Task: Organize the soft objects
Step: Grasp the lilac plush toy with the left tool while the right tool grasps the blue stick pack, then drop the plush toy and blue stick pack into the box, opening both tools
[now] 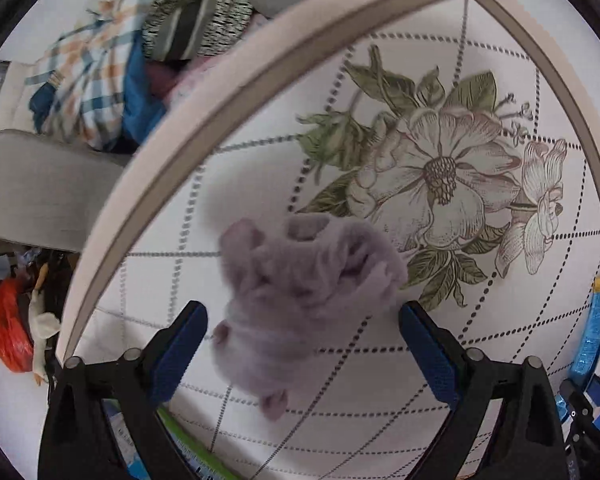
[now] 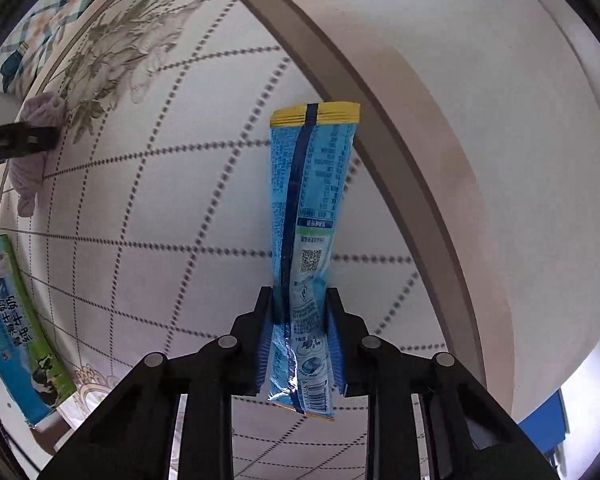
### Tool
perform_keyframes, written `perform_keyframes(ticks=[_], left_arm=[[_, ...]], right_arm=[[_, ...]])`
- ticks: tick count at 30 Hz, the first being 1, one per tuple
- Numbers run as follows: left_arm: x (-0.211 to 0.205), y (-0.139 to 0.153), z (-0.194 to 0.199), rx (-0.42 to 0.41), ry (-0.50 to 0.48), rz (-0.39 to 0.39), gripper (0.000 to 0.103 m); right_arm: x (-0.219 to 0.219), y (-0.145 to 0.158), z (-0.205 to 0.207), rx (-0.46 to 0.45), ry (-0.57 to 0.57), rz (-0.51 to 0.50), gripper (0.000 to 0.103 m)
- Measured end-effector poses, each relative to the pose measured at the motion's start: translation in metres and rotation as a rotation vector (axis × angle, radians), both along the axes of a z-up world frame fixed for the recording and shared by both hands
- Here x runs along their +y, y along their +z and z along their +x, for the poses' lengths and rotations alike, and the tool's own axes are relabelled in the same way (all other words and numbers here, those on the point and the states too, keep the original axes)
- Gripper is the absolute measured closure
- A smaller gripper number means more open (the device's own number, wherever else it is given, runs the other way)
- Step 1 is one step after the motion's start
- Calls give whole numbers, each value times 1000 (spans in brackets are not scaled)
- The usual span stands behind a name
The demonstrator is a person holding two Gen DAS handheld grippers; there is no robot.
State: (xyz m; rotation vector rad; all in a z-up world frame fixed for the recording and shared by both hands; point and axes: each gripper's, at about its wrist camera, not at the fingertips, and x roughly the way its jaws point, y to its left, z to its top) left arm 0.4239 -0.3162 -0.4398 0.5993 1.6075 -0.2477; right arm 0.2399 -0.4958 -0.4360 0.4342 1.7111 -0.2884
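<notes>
Two soft things matter here: the lilac fluffy cloth [image 1: 300,300] lies bunched on the bench [image 1: 380,380] straight ahead of the left gripper [image 1: 303,350], whose jaws stand wide apart on either side of it without clearly touching it, while the blue sachet [image 2: 310,248] is pinched near its lower end by the closed jaws of the right gripper [image 2: 300,338]. The sachet's long axis runs straight out along the jaws, its yellow-edged far end pointing toward the bench's brown border. The left gripper is the nearer one to the cloth, and I judge it needs only to close to take it.
</notes>
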Motion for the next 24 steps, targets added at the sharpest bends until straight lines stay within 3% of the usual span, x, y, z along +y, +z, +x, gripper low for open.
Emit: perform_keyframes(ticks=[2,4,13,18,24], left_arm=[[4,1,1,21,44,-57,31],[10,4,1,13,82,-59,64],[43,15,-10,42,200,-164,66],[70,50,-34,43,263,-293,66],[112,113,-80,-56,268,-356,66]], right_arm=[[3,-1,7,6,10,-6,77],[10,0,15,4,22,-10,79],[50,25,26,-36,53,-16,87],[70,60,26,-102,56,17,87],[95,100,13,-185,61,87,87]])
